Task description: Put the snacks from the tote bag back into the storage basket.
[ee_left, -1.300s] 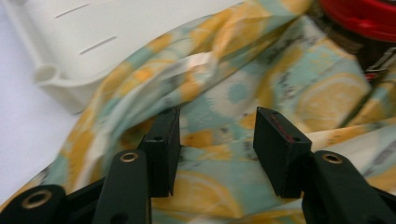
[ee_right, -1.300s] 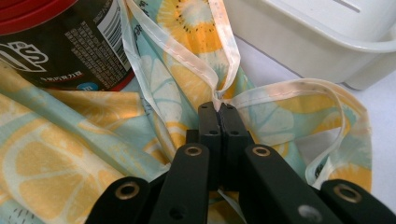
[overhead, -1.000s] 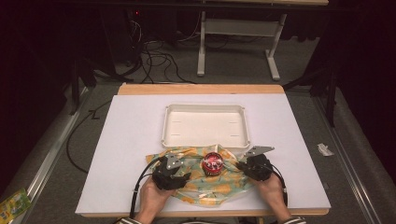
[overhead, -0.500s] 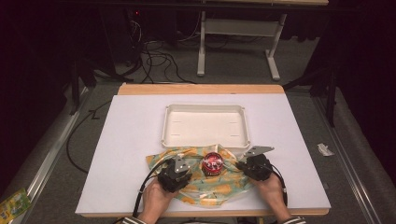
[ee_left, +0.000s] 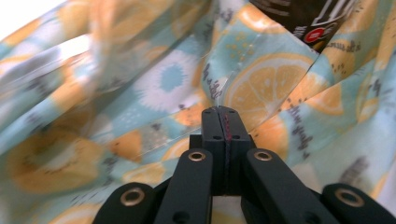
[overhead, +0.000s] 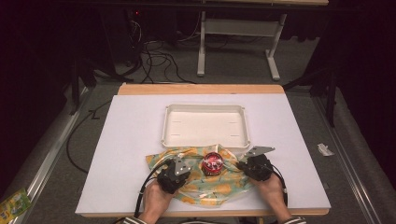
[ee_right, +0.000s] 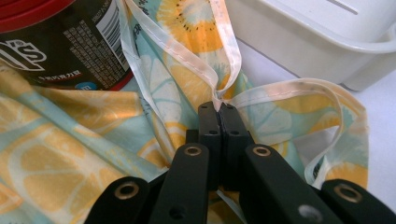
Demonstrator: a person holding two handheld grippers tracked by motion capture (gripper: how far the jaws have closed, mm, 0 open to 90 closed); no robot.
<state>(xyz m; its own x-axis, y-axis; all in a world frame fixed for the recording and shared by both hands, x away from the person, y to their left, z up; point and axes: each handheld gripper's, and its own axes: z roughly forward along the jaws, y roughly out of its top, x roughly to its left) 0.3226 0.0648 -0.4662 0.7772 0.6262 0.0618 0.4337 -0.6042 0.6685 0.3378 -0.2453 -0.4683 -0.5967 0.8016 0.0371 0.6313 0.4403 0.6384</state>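
A citrus-print cloth (overhead: 205, 189) lies spread at the table's near edge, with a dark can with a red lid (overhead: 213, 163) standing on it. My left gripper (overhead: 180, 170) sits left of the can. Its jaws have just been closing, and in the left gripper view my left gripper (ee_left: 221, 109) is shut with a fold of the cloth (ee_left: 173, 79) pinched between the tips. The can (ee_left: 317, 18) shows at the top right. My right gripper (overhead: 243, 165), right of the can, is (ee_right: 218, 106) shut on the cloth's hemmed edge (ee_right: 280, 91), beside the can (ee_right: 60, 42).
A white shallow tray (overhead: 164, 126) stands just behind the cloth, mid-table; its corner (ee_right: 303, 42) is close to my right gripper. The white tabletop (overhead: 126, 140) extends to both sides. Beyond the far edge are cables and a desk frame on the floor.
The left gripper's jaws have drawn together on the cloth. Both hands, the can and the tray are where they were.
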